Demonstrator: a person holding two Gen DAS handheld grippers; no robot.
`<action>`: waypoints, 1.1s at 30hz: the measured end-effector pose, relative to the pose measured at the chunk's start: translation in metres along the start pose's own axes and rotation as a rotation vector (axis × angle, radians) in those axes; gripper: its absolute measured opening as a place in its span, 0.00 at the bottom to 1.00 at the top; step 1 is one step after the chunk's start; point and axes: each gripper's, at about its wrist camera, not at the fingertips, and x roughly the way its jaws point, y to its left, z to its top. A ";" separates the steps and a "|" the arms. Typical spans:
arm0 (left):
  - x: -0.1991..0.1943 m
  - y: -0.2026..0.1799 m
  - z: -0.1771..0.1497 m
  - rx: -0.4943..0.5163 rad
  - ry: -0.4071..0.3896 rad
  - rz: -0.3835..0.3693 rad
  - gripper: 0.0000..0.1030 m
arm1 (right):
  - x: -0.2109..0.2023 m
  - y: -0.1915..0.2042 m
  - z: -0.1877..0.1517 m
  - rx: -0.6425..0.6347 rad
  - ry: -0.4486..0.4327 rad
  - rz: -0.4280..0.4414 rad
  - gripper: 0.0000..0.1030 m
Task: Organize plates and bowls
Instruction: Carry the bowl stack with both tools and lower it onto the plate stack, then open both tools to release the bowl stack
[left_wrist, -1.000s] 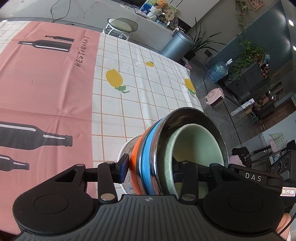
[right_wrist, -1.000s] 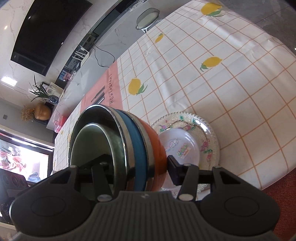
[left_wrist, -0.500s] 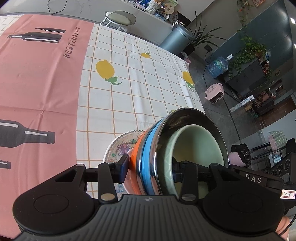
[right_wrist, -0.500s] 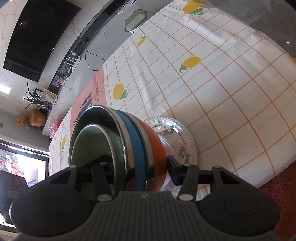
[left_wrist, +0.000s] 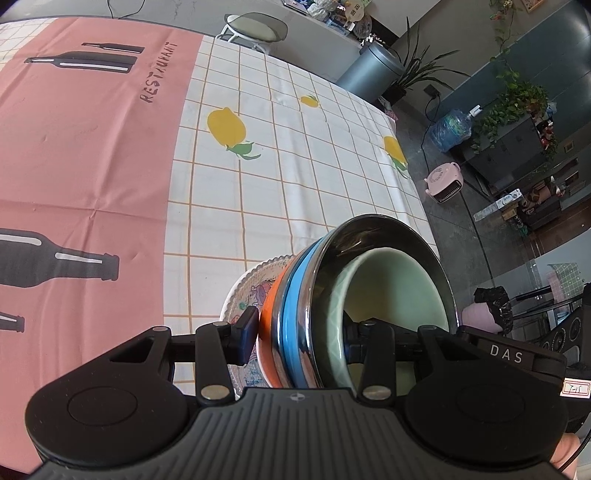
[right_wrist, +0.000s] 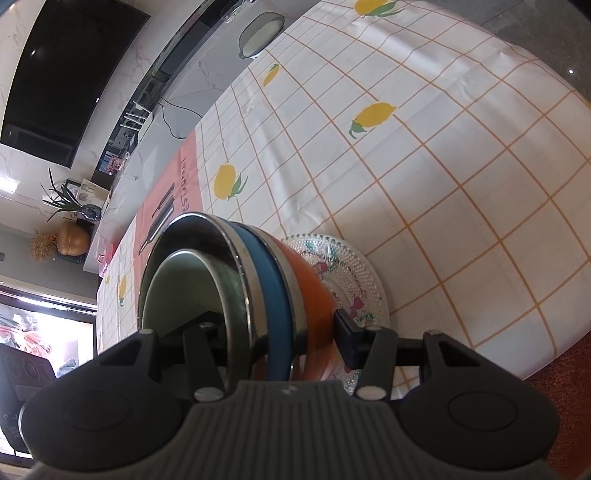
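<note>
A nested stack of bowls (left_wrist: 295, 306) is held between both grippers: orange outermost, then blue, a steel one, and a pale green bowl (left_wrist: 391, 291) innermost. My left gripper (left_wrist: 299, 338) is shut on the stack's rim. My right gripper (right_wrist: 280, 330) is shut on the opposite rim of the stack (right_wrist: 273, 291). The stack sits tilted just over a flowered glass plate (right_wrist: 354, 280), also in the left wrist view (left_wrist: 247, 291), near the table's front edge. Whether the stack touches the plate is hidden.
The table carries a white checked cloth with lemons (left_wrist: 288, 177) and a pink panel with bottle prints (left_wrist: 74, 184). The table edge drops to the floor at the right (left_wrist: 424, 221). A stool (left_wrist: 255, 29) stands beyond the far edge.
Both grippers with the bowl stack have shifted over the table, and the flowered plate now lies closer under the stack. The grips have not changed.
</note>
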 end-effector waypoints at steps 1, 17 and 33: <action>0.000 0.000 0.000 0.002 -0.003 -0.002 0.45 | 0.001 0.000 0.000 -0.001 0.002 -0.003 0.49; 0.003 -0.001 0.002 -0.004 0.004 -0.014 0.47 | -0.002 0.000 0.002 0.001 -0.002 -0.020 0.51; -0.037 -0.021 0.007 0.113 -0.137 0.037 0.61 | -0.042 0.033 0.003 -0.172 -0.154 -0.108 0.64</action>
